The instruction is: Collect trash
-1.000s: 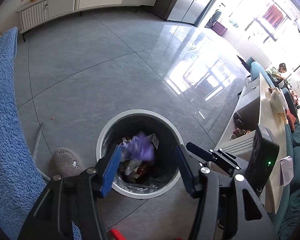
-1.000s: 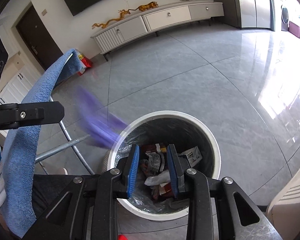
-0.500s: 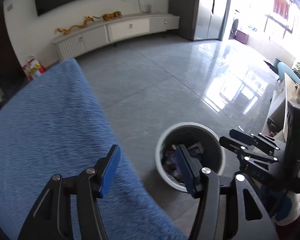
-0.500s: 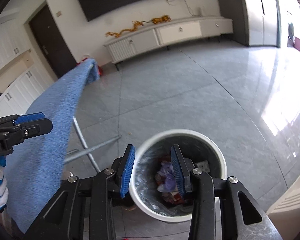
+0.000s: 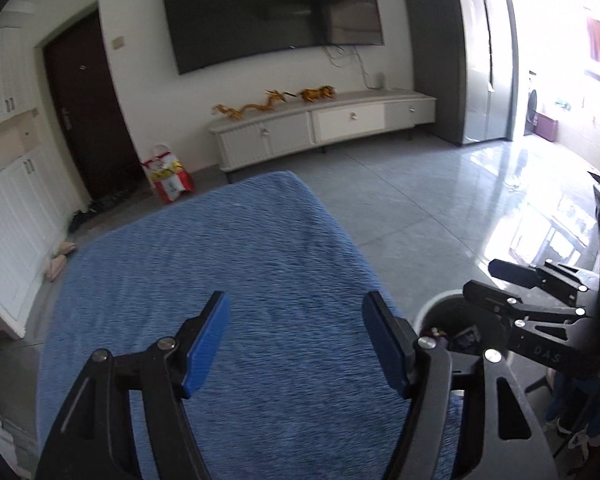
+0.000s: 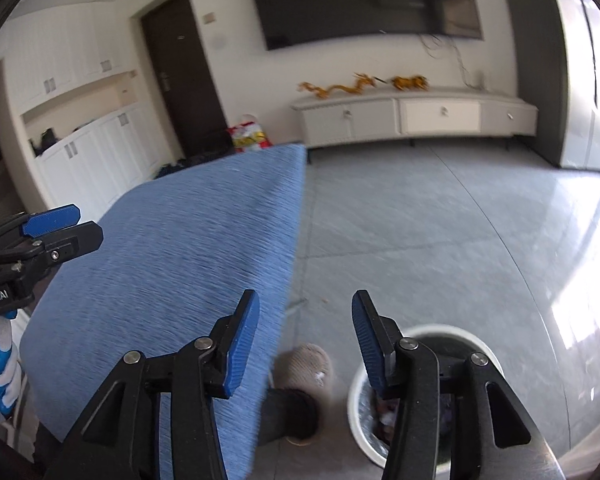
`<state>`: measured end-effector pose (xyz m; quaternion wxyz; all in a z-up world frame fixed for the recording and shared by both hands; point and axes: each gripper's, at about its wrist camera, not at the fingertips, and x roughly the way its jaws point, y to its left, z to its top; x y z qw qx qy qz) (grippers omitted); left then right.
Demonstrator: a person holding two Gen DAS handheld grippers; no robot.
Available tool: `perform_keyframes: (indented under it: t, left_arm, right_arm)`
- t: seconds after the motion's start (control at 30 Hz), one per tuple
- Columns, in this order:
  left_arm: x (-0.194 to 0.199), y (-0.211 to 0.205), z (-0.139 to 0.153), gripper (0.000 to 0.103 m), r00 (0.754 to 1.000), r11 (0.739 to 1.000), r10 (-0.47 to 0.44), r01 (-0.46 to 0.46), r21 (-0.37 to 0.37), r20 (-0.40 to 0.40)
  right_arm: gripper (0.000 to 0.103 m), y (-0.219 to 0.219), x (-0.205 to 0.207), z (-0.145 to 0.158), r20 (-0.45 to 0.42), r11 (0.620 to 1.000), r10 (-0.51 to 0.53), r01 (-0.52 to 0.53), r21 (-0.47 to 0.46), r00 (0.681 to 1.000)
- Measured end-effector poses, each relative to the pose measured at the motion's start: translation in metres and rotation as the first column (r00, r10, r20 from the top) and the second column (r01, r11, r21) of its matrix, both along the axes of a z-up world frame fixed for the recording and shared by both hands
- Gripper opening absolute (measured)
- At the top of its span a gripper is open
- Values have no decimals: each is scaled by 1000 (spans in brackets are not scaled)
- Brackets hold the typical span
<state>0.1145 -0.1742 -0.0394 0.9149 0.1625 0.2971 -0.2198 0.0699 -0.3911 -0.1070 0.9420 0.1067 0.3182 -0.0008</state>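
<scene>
A round white trash bin [image 6: 440,334] with a dark liner stands on the grey tile floor, low in the right wrist view, with crumpled trash [image 6: 384,412] inside. Its rim also shows in the left wrist view [image 5: 432,308], behind the right gripper's body. My left gripper [image 5: 296,338] is open and empty above a blue cloth-covered table [image 5: 220,264]. My right gripper [image 6: 304,332] is open and empty, between the table's edge [image 6: 180,240] and the bin. The left gripper shows at the left edge of the right wrist view [image 6: 56,224].
A person's slippered foot [image 6: 304,368] stands on the floor beside the bin. A white TV cabinet [image 5: 320,128] with gold figurines, a wall TV [image 5: 272,12], a dark door [image 5: 88,120] and a red and yellow bag [image 5: 168,176] are at the far wall.
Purple trash dropped from the left gripper into the bin. Both grippers then rose and tilted up from the bin; the left swung over the blue table. The right jaws opened wider.
</scene>
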Motion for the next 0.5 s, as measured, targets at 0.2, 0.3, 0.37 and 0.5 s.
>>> perform_keyframes:
  t: [0.2,0.3,0.37,0.5]
  left_arm:
    - [-6,44,16,67,995,996,80,-78,-34,53]
    - [-9,68,23,67,990,991,119,-115,-62,73]
    - [-11,83,27,70,986,987,147,-141,-83,82]
    - [-16,113,36,76,973,973,205,-191,-126,107]
  right_arm:
    - [54,43,11,25,45,995,83,-80,-53,996]
    - [59,62,13,36,62,992,110,-105,-76,992]
    - [61,75,14,42,72,988,128,-121,-92,989]
    - [70,98,12,55,92,982,148,-135,-131,985]
